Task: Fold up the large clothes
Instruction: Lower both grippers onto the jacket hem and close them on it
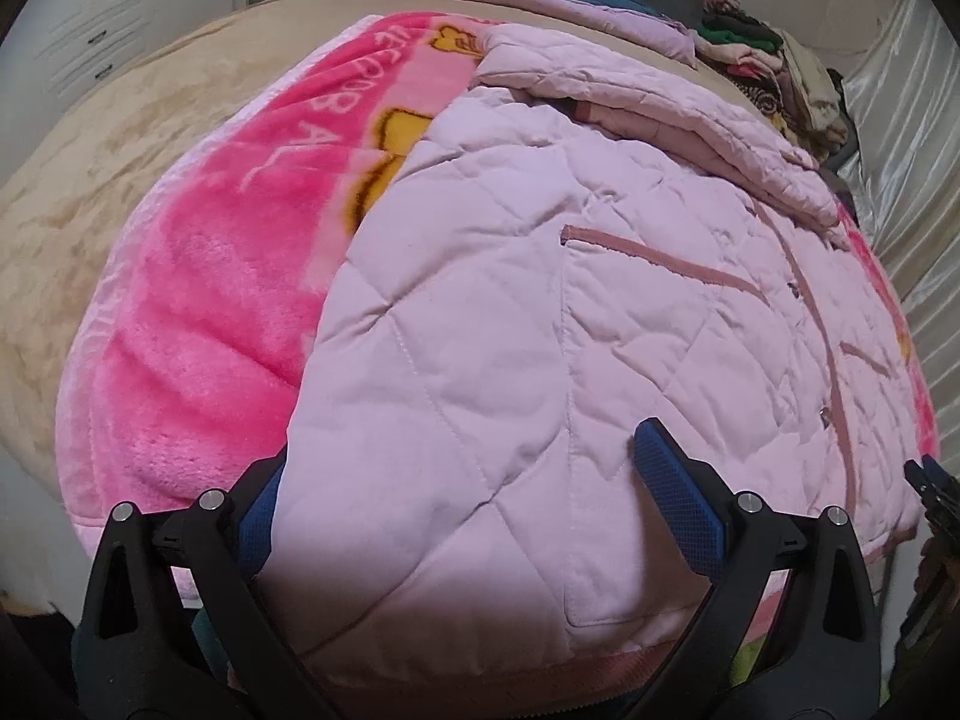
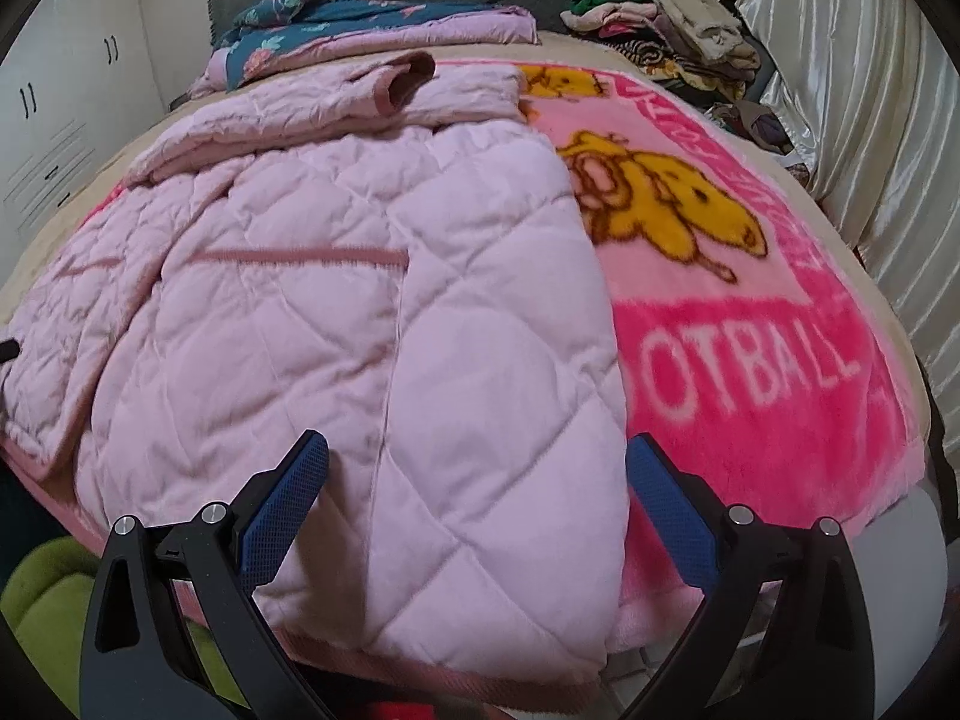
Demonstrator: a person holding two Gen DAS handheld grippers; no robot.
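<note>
**Here, a pink jacket lies spread on the bed**

The quilted pink jacket point(image 1: 540, 312) lies flat on a bright pink blanket point(image 2: 750, 360), its sleeves folded across the far end. The left gripper point(image 1: 462, 480) has its jaws apart over the jacket's near hem, and fabric hides its left finger. The right gripper point(image 2: 477, 474) is spread wide too, straddling the jacket's right edge. A pile of clothes point(image 2: 666, 42) sits at the far corner.

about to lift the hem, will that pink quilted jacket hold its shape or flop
Probably floppy: the quilted jacket is creased and drapes over the bed edge. Its puffy padding suggests it is light for its bulk. It may drag on the fuzzy pink blanket rather than slide.
</note>
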